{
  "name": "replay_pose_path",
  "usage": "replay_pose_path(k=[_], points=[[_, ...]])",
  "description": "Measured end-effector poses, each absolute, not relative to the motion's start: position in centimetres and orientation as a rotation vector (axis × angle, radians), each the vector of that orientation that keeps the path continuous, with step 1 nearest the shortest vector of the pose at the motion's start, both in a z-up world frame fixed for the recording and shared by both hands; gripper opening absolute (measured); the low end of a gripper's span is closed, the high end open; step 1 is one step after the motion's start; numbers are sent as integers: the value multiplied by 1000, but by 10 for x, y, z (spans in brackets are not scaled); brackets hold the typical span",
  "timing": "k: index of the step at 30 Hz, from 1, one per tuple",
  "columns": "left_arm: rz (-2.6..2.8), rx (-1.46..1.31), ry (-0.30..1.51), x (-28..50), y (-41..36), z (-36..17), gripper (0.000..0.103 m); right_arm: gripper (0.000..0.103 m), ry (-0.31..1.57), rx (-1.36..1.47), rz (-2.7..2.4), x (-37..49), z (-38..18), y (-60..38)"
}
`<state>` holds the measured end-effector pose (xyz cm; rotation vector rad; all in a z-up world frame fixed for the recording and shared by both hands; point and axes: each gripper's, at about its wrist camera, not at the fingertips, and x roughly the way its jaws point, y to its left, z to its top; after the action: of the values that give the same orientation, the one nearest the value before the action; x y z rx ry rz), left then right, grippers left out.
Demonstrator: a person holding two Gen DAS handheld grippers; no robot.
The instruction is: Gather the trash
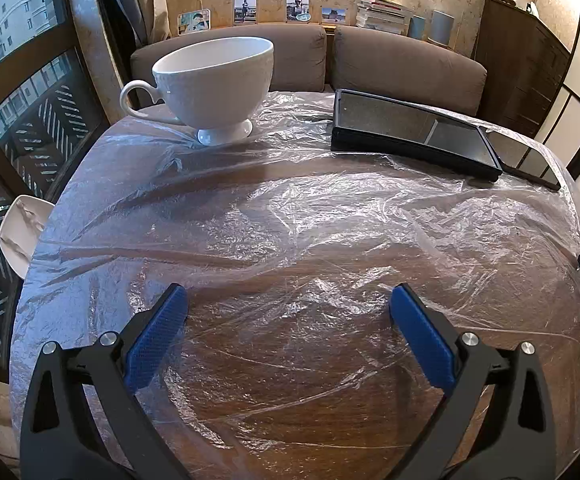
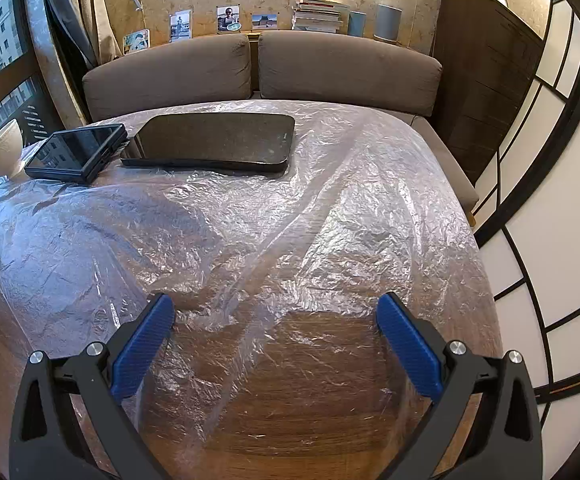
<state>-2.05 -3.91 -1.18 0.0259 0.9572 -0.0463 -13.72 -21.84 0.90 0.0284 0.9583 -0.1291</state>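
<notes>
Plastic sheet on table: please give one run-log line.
left gripper open | right gripper open | plastic sheet spread, ungrasped | cup on sheet

— What stands far left on the table (image 1: 274, 408)?
— A white cup (image 1: 214, 84), upright. Right of it, a dark tablet (image 1: 409, 128).
— Beyond that?
— A larger tablet (image 2: 214, 140), lying flat. Behind, a brown sofa (image 2: 349, 68).
</notes>
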Motion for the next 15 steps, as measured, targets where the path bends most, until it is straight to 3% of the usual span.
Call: replay_pose_path(k=[15], points=[[-44,23,958,-20,-39,-13,102,99,958,28,-129,-137,9,-218]])
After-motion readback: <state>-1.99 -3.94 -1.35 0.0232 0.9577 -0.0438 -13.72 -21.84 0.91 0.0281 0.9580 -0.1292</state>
